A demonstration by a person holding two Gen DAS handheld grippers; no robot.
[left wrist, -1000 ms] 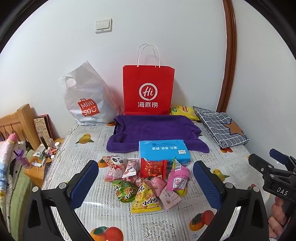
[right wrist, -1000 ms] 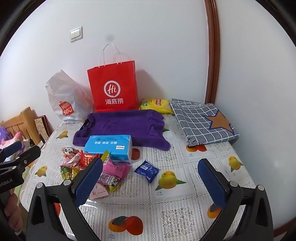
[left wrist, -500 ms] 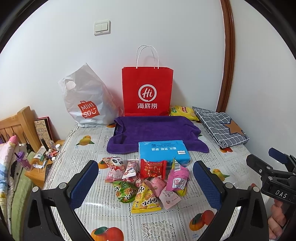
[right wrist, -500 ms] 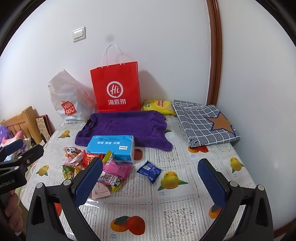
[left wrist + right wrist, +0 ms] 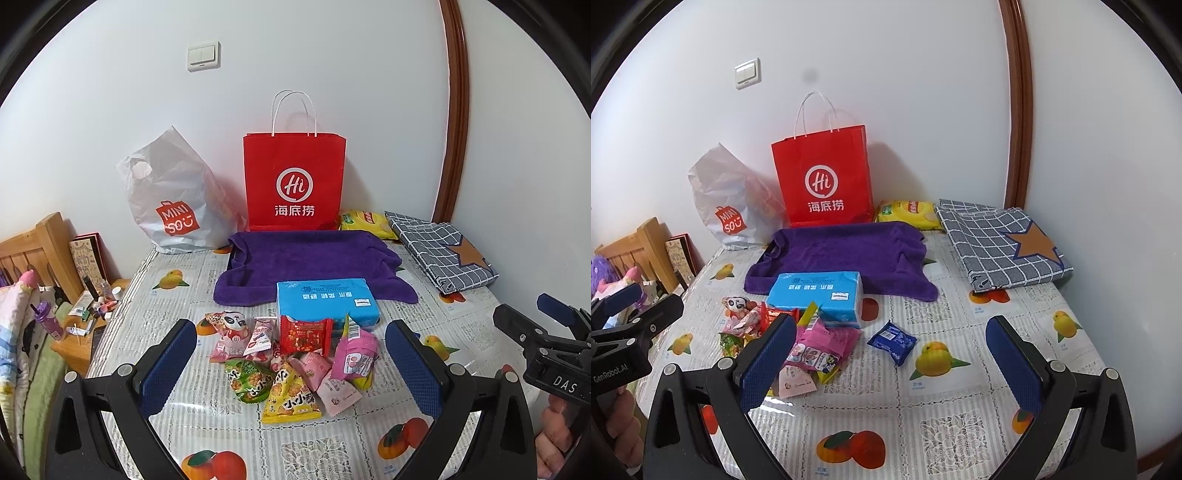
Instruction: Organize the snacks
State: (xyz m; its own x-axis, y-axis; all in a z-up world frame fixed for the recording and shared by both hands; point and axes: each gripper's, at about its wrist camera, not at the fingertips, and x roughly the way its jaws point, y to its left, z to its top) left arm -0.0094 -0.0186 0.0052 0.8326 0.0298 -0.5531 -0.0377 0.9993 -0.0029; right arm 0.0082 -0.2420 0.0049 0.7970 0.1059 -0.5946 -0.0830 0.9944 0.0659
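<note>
A heap of small snack packets (image 5: pixel 291 362) lies on the fruit-print tablecloth (image 5: pixel 332 450), in front of a blue tissue pack (image 5: pixel 327 302). It holds a red packet (image 5: pixel 304 334), a pink pouch (image 5: pixel 356 356), a yellow triangle packet (image 5: pixel 291 400) and a green one (image 5: pixel 249 380). My left gripper (image 5: pixel 290 373) is open and empty, above and nearer than the heap. My right gripper (image 5: pixel 892 363) is open and empty, right of the heap (image 5: pixel 798 343). A blue packet (image 5: pixel 892 341) lies apart between its fingers. A yellow chip bag (image 5: pixel 908 214) lies at the back.
A red paper bag (image 5: pixel 293 184) and a white plastic bag (image 5: pixel 173 199) stand against the wall. A purple towel (image 5: pixel 310 266) lies before them. A folded checked cloth (image 5: pixel 1001 243) sits at the back right. A wooden bed frame and a cluttered stand (image 5: pixel 81 314) are at the left.
Both grippers have drifted slightly, so the view shifted a little. Nothing on the table has moved. Both stay open and empty.
</note>
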